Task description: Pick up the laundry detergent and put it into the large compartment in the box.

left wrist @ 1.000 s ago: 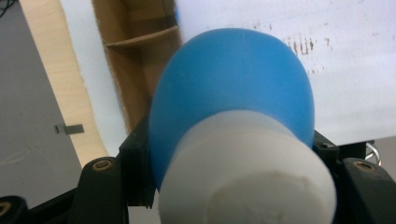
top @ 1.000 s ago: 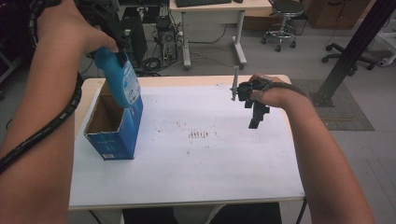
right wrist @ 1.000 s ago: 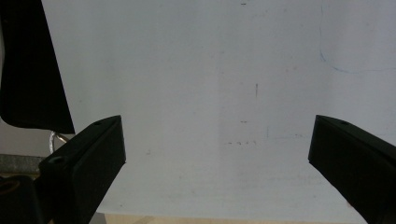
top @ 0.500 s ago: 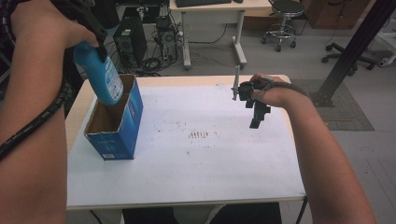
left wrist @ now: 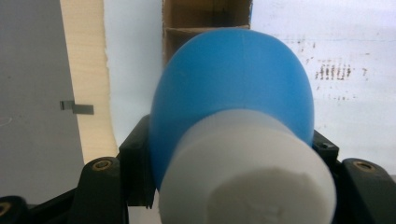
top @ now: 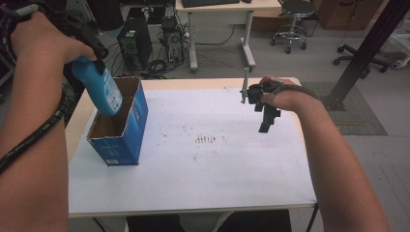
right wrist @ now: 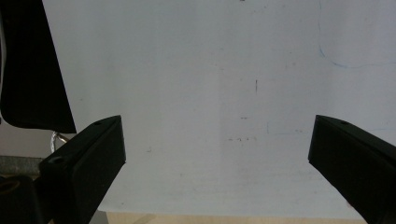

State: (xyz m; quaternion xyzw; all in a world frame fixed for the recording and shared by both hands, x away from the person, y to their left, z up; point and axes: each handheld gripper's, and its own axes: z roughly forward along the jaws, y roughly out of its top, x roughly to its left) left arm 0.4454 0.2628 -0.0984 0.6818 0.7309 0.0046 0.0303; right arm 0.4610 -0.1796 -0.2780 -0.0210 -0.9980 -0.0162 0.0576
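A blue bottle [top: 102, 93] with a white cap [left wrist: 247, 172] hangs tilted, base down, over the open top of a blue cardboard box [top: 129, 129] at the table's left. My left gripper [top: 92, 60] is shut on the bottle just below the cap. In the left gripper view the bottle [left wrist: 233, 88] hides most of the box [left wrist: 205, 18], and the left gripper [left wrist: 233, 154] clamps it from both sides. My right gripper [top: 267, 120] hovers open over the table's far right. In the right gripper view that gripper [right wrist: 217, 154] has only bare table between its wide jaws.
The white table [top: 217, 179] bears faint dark marks [top: 207, 140] near its middle. Past its far edge are a computer tower [top: 130, 41], a desk [top: 217, 7] and an office chair [top: 292, 19]. A black frame post [top: 367, 48] rises at the right.
My left hand has carried the bottle left and downward, so its base now sits at the box's open top. The right hand has stayed where it was.
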